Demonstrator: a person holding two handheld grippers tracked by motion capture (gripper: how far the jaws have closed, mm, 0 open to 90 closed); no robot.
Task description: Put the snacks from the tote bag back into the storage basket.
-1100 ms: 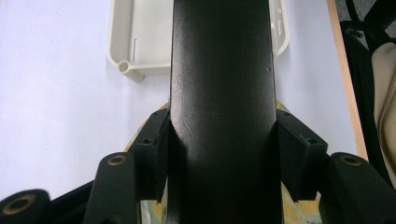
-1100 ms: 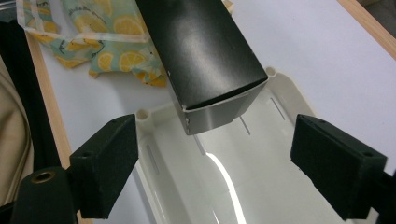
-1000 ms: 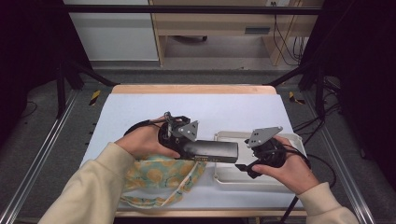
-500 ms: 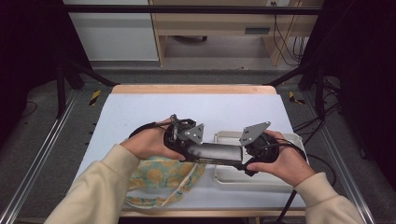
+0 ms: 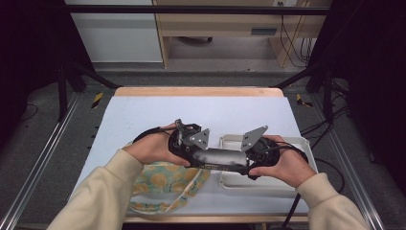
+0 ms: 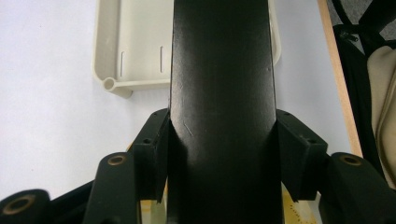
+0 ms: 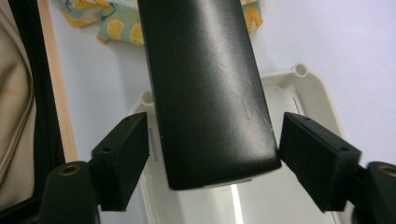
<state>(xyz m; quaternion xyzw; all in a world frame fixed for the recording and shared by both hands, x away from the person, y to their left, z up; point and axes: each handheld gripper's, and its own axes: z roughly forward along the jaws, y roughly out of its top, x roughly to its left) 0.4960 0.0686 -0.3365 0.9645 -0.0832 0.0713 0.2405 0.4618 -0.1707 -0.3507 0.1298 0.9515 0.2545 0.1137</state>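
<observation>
High view gives us the layout from left to right. At the front left corner of the worktop [image 5: 201, 108] lies a lemon-print pouch [image 5: 163, 184], slack and partly under the person's left sleeve; we judge it is out of play for now. Above it the left gripper [image 5: 198, 154] holds one end of a long black case [image 5: 221, 158]. The case hangs level in the air over the front edge of the worktop, bridging the two hands, with its right end over the tray [image 5: 306, 143].

Left gripper view shows why the case stays level. Both pads sit flat against its long sides, pinching it firmly, so this hand alone carries the weight and fixes the angle.

Right gripper view shows the other end of the case lying between the pads of the right gripper [image 7: 212, 158]. Its jaws have just been closing around that end, but a narrow gap shows at the left pad and the right pad is at most brushing the corner. We read them as spread and not yet clamped. We judge the second grip is meant to brace the far end, either to pull the case open or to steady it for lowering.

The white tray sits at the front right of the worktop, directly under that end, so we take it as the likely place for the case to go.
</observation>
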